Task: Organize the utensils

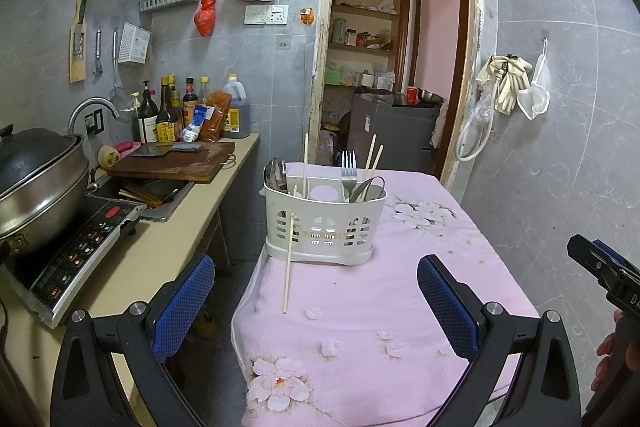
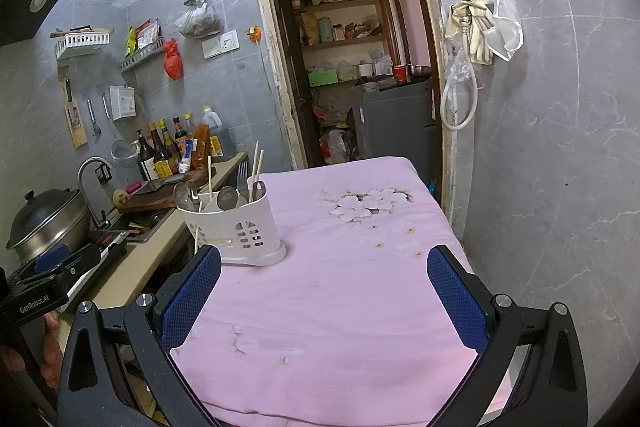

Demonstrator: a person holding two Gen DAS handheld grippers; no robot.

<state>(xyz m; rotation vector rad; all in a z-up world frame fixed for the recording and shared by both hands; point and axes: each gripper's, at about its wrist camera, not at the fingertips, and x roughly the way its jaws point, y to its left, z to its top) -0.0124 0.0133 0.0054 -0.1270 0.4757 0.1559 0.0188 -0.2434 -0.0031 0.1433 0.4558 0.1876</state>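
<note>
Hovering both grippers, left point(image 1: 316, 301) and right point(image 2: 324, 297), spread wide and empty before the caddy point(image 1: 325, 223); one chopstick point(image 1: 289, 263) leans against its front (forks, spoons inside).

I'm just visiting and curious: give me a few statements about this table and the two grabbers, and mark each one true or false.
1. The white slotted plastic utensil caddy stands on the pink floral tablecloth. True.
2. One pale wooden chopstick leans against the caddy's outside, its lower end on the cloth. True.
3. The left gripper is clamped on a spoon. False: its blue pads are spread apart and hold nothing.
4. The silver metal fork lies flat on the cloth. False: it stands tines up in the caddy.
5. The right gripper is open and empty. True.
</note>
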